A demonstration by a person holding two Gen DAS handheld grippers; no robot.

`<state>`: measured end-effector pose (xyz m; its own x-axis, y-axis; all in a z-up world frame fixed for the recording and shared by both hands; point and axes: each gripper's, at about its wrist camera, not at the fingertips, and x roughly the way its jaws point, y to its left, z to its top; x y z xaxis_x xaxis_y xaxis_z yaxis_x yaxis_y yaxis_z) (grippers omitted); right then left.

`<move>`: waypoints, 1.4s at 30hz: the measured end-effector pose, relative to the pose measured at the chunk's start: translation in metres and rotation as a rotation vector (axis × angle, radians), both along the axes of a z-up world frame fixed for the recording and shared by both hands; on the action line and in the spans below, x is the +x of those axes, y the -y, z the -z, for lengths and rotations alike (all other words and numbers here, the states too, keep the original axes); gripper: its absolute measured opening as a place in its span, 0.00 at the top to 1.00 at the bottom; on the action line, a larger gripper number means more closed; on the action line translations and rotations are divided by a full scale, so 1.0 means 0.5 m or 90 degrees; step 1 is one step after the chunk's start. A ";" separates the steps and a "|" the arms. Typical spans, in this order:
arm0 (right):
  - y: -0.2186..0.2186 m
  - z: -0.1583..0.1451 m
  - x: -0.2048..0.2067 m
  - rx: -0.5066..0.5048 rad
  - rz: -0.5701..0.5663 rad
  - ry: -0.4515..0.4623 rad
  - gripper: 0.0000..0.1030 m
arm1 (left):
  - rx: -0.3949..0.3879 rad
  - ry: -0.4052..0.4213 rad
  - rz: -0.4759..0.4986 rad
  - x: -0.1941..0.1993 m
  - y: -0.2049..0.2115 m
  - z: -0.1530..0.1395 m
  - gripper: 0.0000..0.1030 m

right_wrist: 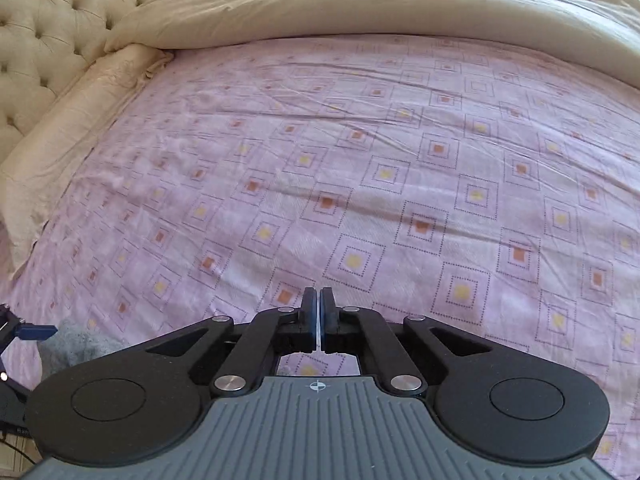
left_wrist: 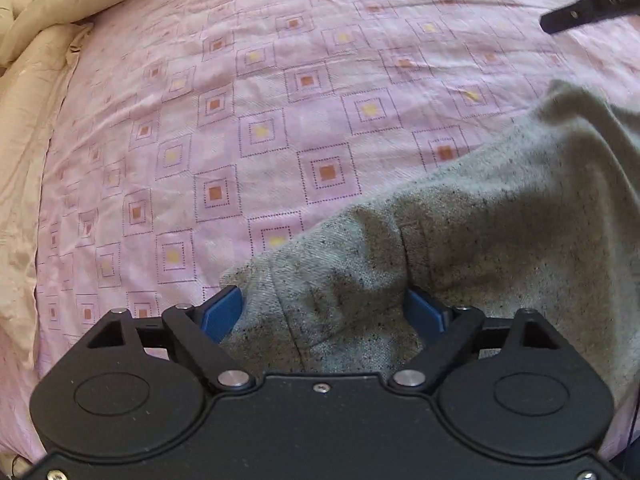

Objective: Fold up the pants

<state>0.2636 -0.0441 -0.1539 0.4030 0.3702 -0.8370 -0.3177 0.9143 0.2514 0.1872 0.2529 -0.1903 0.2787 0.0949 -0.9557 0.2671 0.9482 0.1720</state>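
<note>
Grey speckled pants (left_wrist: pixel 480 232) lie bunched on the pink patterned bedsheet (left_wrist: pixel 280 120), filling the lower right of the left wrist view. My left gripper (left_wrist: pixel 324 302) points steeply down over them. Its blue pads (left_wrist: pixel 224 312) stand wide apart with a hump of the grey cloth between them, and I see no firm pinch. In the right wrist view my right gripper (right_wrist: pixel 319 300) hangs over bare sheet (right_wrist: pixel 360 184), its pads together with nothing between them. A small patch of the pants (right_wrist: pixel 80 346) shows at that view's lower left.
A cream duvet (right_wrist: pixel 360 4) is rolled along the far side of the bed, and a tufted headboard (right_wrist: pixel 52 32) stands at the left. A black bar of the other tool (left_wrist: pixel 592 10) crosses the top right of the left wrist view.
</note>
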 end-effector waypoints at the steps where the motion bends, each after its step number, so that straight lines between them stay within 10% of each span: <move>1: 0.005 -0.002 -0.011 -0.013 -0.007 0.004 0.92 | 0.014 0.009 0.002 0.002 0.003 -0.010 0.23; 8: 0.069 0.037 -0.080 -0.022 -0.023 -0.042 0.85 | -0.043 0.042 0.019 0.041 0.043 -0.092 0.23; 17: 0.058 0.042 -0.122 -0.069 -0.161 -0.027 0.70 | -0.181 -0.041 0.064 0.140 0.176 -0.101 0.23; 20: 0.050 0.030 -0.138 -0.070 -0.204 -0.005 1.00 | -0.197 -0.063 0.072 0.161 0.221 -0.095 0.23; 25: 0.027 -0.002 -0.199 -0.088 -0.249 0.054 0.99 | -0.211 -0.095 0.056 0.195 0.280 -0.073 0.22; 30: 0.050 0.014 -0.179 -0.138 -0.203 0.113 0.66 | -0.214 -0.113 0.033 0.214 0.304 -0.061 0.22; 34: 0.083 0.051 -0.121 -0.107 -0.227 0.020 0.65 | -0.200 -0.117 0.023 0.218 0.306 -0.058 0.22; 38: 0.102 0.041 -0.116 -0.073 -0.246 -0.006 0.97 | -0.202 -0.120 0.003 0.225 0.302 -0.058 0.22; 42: 0.080 -0.002 -0.190 -0.114 -0.275 0.076 0.97 | -0.199 -0.122 0.001 0.222 0.323 -0.053 0.22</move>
<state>0.1687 -0.0841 -0.1526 0.3412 0.3794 -0.8600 -0.6953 0.7175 0.0406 0.2984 0.0911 -0.1637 0.0918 -0.2098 -0.9734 0.2679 0.9467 -0.1788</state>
